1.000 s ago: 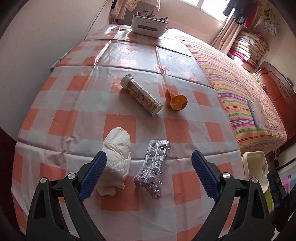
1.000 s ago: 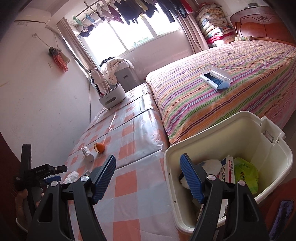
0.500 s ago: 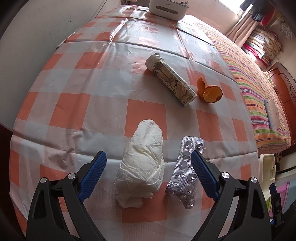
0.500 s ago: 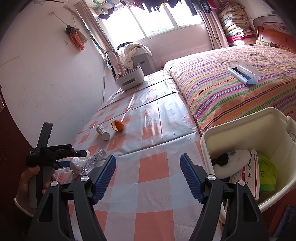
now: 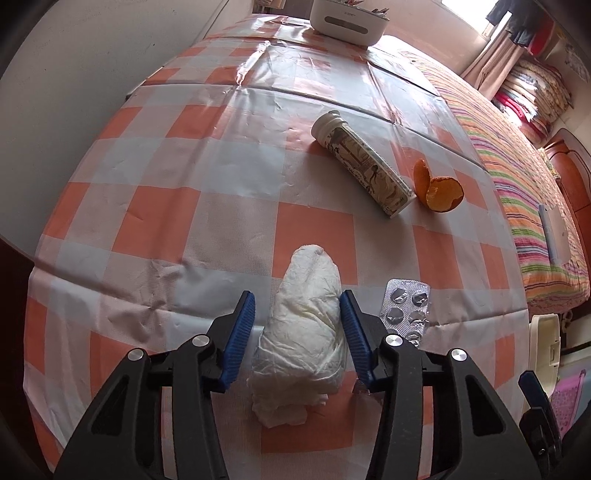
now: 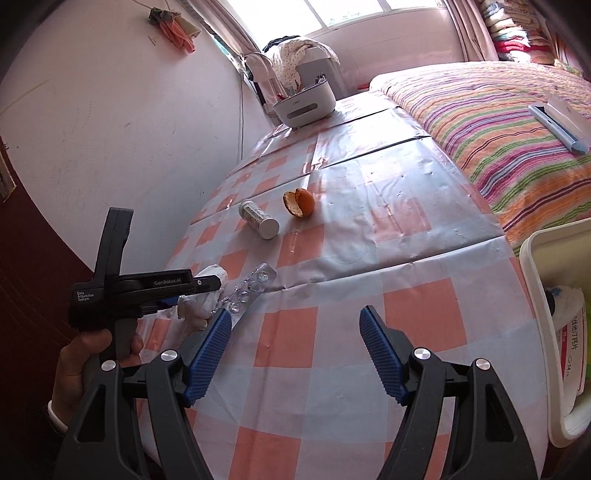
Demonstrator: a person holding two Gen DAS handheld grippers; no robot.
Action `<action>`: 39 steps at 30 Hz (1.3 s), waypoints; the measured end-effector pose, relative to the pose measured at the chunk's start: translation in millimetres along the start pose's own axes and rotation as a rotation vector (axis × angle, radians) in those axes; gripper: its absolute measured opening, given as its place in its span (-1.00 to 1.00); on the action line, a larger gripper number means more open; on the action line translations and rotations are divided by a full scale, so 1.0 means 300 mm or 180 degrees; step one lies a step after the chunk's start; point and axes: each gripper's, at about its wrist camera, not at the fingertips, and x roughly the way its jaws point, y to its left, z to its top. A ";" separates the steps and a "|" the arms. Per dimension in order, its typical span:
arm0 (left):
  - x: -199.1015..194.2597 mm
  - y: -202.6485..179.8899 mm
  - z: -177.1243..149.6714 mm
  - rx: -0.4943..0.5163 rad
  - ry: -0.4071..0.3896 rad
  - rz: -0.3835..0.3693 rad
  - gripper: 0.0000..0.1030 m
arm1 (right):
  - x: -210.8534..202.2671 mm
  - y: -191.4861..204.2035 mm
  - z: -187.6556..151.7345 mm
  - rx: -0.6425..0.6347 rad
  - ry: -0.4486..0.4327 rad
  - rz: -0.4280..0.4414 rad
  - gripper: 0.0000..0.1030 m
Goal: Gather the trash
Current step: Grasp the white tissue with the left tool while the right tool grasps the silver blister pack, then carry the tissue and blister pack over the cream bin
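Observation:
A crumpled white tissue wad (image 5: 304, 325) lies on the checked tablecloth (image 5: 207, 206). My left gripper (image 5: 297, 330) has its jaws around the wad: the right pad touches it, the left pad stands a small gap off. A silver blister pack (image 5: 406, 308) lies just right of it. A printed tube (image 5: 364, 166) and an orange peel (image 5: 437, 188) lie farther back. My right gripper (image 6: 295, 354) is open and empty above the table's near part. It sees the left gripper (image 6: 199, 291), the tissue wad (image 6: 197, 306), the blister pack (image 6: 251, 288) and the white trash bin (image 6: 554, 332).
A white organiser box (image 5: 347, 18) stands at the table's far end. A striped bed (image 6: 498, 122) runs along the right, with a flat white device (image 6: 561, 118) on it. The bin holds a medicine box and other trash. A wall lies to the left.
My left gripper has moved forward over the tissue wad and narrowed its jaws around it. My right gripper has swung left from the bin toward the table.

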 end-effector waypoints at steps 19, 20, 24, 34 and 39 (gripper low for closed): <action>-0.147 0.125 -0.018 -0.0335 -0.0353 -0.0023 -0.57 | 0.335 0.260 0.073 -0.0400 0.0536 -0.0423 0.18; -0.153 0.129 -0.020 -0.0357 -0.0362 -0.0038 -0.57 | 0.354 0.260 0.072 -0.0410 0.0563 -0.0444 0.18; -0.173 0.123 -0.029 -0.0347 -0.0394 -0.0081 -0.57 | 0.413 0.264 0.061 -0.0439 0.0655 -0.0512 0.18; -0.188 0.086 -0.040 -0.0264 -0.0438 -0.0110 -0.56 | 0.422 0.301 0.037 -0.0902 0.0557 -0.0587 -0.41; -0.186 0.059 -0.049 -0.0193 -0.0441 -0.0118 -0.56 | 0.363 0.261 0.029 -0.1020 0.0453 -0.0526 -0.49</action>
